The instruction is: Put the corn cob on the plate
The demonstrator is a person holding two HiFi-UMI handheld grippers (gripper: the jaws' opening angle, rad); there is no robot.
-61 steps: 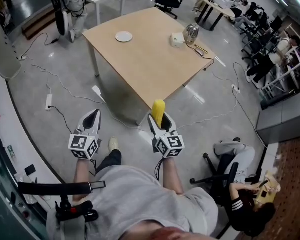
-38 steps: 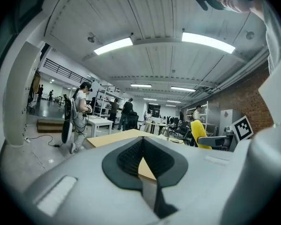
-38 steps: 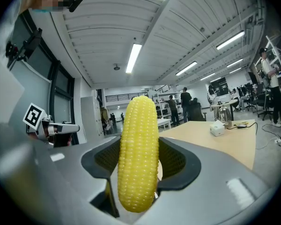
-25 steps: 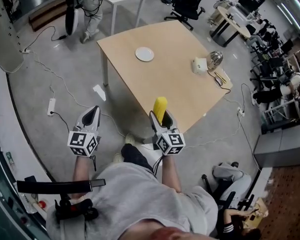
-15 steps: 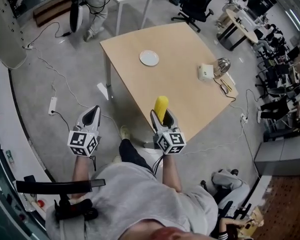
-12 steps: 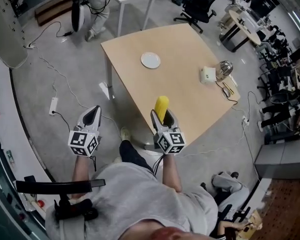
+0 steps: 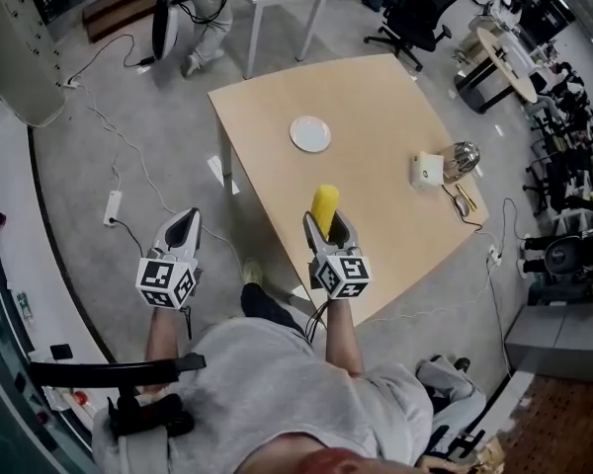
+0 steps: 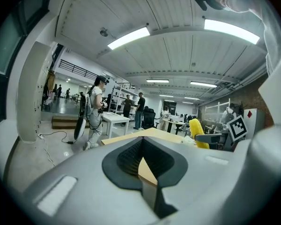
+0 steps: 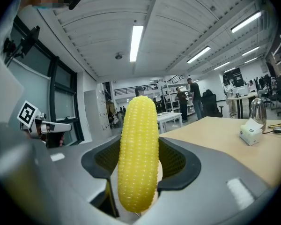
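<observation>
Right gripper [image 7: 327,231] is clamped on a yellow corn cob [image 7: 325,208]. From its own view I read both dark, ribbed jaw pads pressed against the lower half of the cob [image 9: 138,153], one on each side. The cob stands nearly upright, a blunt-tipped cylinder with neat rows of small, glossy kernels, and its top rises well clear of the grey moulded jaws.

In the head view that gripper sits over the near edge of the pale wooden worktop [image 7: 376,117], a smooth, matt, rectangular slab. The round white plate [image 7: 310,133] lies flat and bare on it at 12 o'clock from the cob and well apart from it. At 2 o'clock from the cob, by the far right edge, a small white box [image 7: 427,170] sits just beside a shiny metal vessel [image 7: 461,158].

The left gripper [image 7: 183,227] is at 9 o'clock from the right one, over the grey floor [image 7: 99,136]. Its jaws are together on nothing, and only a thin wedge of worktop shows through the pad recess.

The person's right forearm [image 7: 338,329] and left forearm [image 7: 158,329] reach forward roughly parallel, grippers level with each other and pointing towards 12 o'clock.
</observation>
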